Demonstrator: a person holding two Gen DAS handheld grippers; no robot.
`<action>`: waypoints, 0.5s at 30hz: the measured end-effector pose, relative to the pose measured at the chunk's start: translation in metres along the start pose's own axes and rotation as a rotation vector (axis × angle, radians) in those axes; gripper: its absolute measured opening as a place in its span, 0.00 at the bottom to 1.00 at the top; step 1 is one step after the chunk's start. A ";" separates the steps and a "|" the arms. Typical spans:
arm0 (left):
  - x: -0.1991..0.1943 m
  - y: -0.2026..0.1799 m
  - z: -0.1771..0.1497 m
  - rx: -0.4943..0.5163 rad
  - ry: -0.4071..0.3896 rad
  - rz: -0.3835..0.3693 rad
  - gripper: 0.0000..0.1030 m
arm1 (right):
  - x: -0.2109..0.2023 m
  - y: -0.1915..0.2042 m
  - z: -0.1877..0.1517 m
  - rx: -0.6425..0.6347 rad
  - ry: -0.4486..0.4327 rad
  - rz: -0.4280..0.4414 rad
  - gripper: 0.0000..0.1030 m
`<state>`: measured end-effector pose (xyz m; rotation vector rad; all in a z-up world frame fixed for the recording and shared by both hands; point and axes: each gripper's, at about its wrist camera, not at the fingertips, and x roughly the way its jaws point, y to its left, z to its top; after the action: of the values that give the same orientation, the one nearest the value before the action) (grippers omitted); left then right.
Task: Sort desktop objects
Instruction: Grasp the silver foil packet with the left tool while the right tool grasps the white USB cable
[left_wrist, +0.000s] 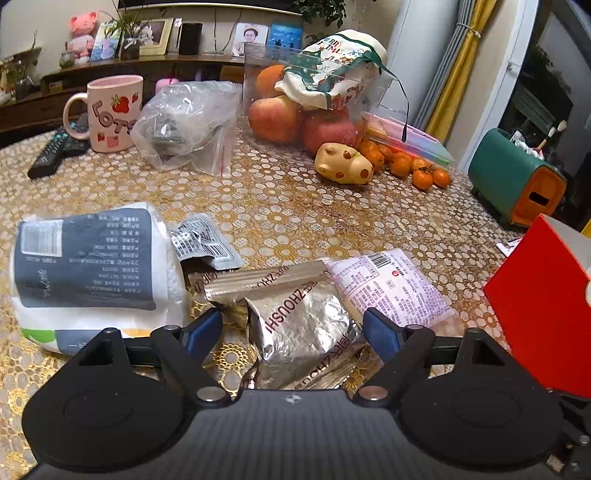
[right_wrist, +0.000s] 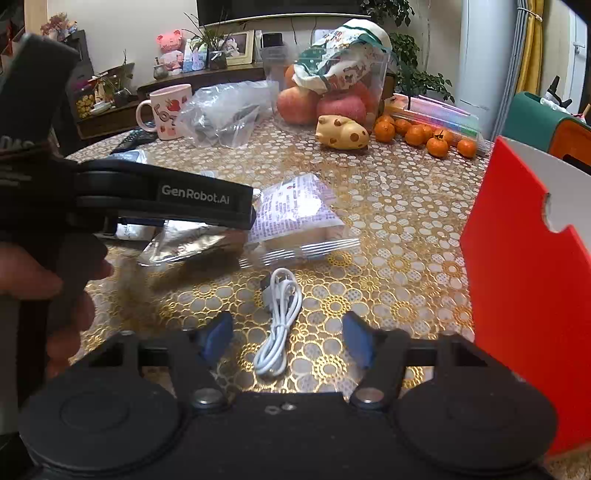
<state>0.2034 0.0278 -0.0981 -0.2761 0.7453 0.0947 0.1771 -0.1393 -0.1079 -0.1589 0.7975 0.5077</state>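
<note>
1. Two grippers are low over the table (right_wrist: 388, 206), and both stand with jaws spread wide, nothing held in either.

2. Risk first: the left gripper (left_wrist: 293, 328) is lined up on a crinkled silver foil packet (left_wrist: 299, 325), and I reckon that foil is slippery and springy. A pinch on a loose fold could tear it or let it slide out.

3. More trouble: the foil packet lies touching a pale purple snack pack (left_wrist: 391, 288) at its 2 o'clock and a strip of flat sachets (left_wrist: 266, 278) at its 12. Closing carelessly could drag a neighbour along.

4. The right gripper (right_wrist: 288, 334) has its own hazard: the white cable (right_wrist: 279, 325) is a loose coil. Grab one strand and the rest may uncoil and trail, I'd guess.

5. A red box (right_wrist: 532, 295) stands close at 3 o'clock of the right gripper, near enough that a wide swing could clip its wall.

6. The left gripper's body also crowds in from 9 o'clock in the right wrist view, so the two could bump.

7. Now position: the foil packet sits squarely between the left jaws, its near edge running under the gripper body.

8. The cable lies between the right jaws, slightly left of centre, its plug end pointing away to 12 o'clock.

9. The white tissue pack (left_wrist: 92, 273) waits at 10 o'clock of the left gripper, untouched.
</note>
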 end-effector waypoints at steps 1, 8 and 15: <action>0.001 0.001 0.000 -0.007 0.001 -0.011 0.73 | 0.002 0.000 0.000 0.001 0.001 -0.002 0.56; -0.002 0.002 -0.001 -0.014 -0.001 -0.038 0.59 | 0.006 0.004 0.001 -0.026 -0.022 -0.034 0.39; -0.009 0.002 -0.003 -0.018 0.001 -0.039 0.54 | 0.003 0.000 0.002 -0.003 -0.018 -0.046 0.17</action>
<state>0.1943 0.0290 -0.0947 -0.3074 0.7402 0.0644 0.1805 -0.1377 -0.1089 -0.1747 0.7738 0.4659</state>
